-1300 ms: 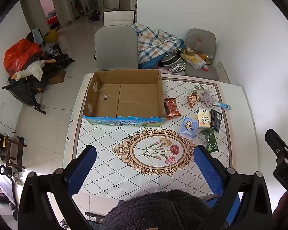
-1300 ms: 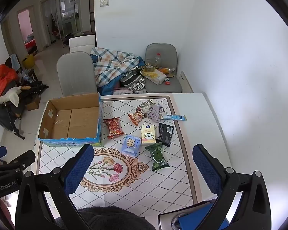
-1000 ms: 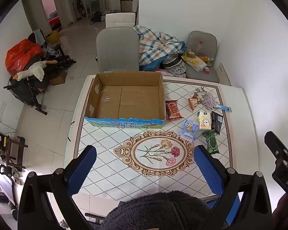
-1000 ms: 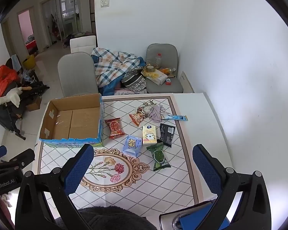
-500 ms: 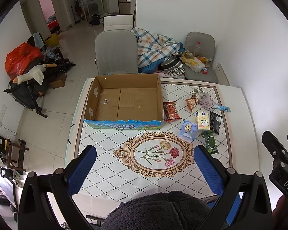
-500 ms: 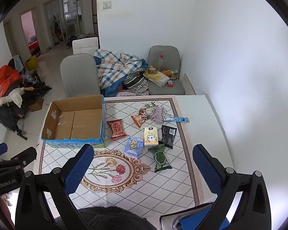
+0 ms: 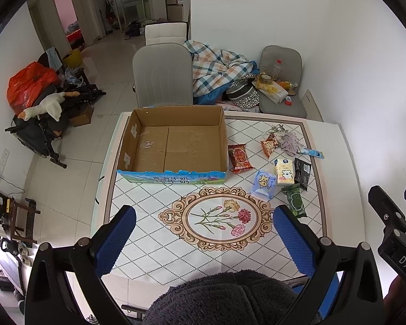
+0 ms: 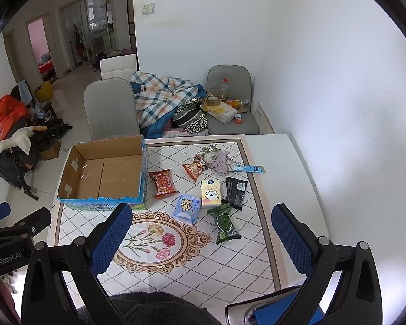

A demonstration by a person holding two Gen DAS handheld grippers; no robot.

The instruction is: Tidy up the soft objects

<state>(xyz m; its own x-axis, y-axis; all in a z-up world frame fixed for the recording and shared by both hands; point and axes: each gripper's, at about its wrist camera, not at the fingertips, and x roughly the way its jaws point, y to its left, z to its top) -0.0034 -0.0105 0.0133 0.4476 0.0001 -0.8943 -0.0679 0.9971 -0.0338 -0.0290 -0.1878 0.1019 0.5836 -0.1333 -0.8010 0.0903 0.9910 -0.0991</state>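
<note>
An empty cardboard box point(image 7: 176, 140) point(image 8: 105, 173) lies on the left of the patterned table point(image 7: 149, 203). To its right lie soft packets: a red snack pack point(image 7: 239, 158) point(image 8: 162, 183), a blue tissue pack point(image 7: 263, 184) point(image 8: 186, 206), a yellow tissue pack point(image 7: 283, 172) point(image 8: 210, 193), a green packet point(image 7: 295, 203) point(image 8: 225, 223), a black packet point(image 8: 236, 189) and a crumpled lilac cloth point(image 8: 219, 162). My left gripper point(image 7: 203, 239) and right gripper point(image 8: 201, 238) hover open high above the table's near edge, holding nothing.
A grey chair point(image 7: 162, 75) stands behind the box. Another chair point(image 8: 231, 108) at the back right holds a bottle and clutter, with a plaid blanket point(image 8: 159, 94) between them. White wall runs along the right. A dark fuzzy garment point(image 7: 224, 298) fills the bottom.
Both grippers have risen and pulled back slightly, so the table looks a little smaller and lower. Nothing on the table has moved.
</note>
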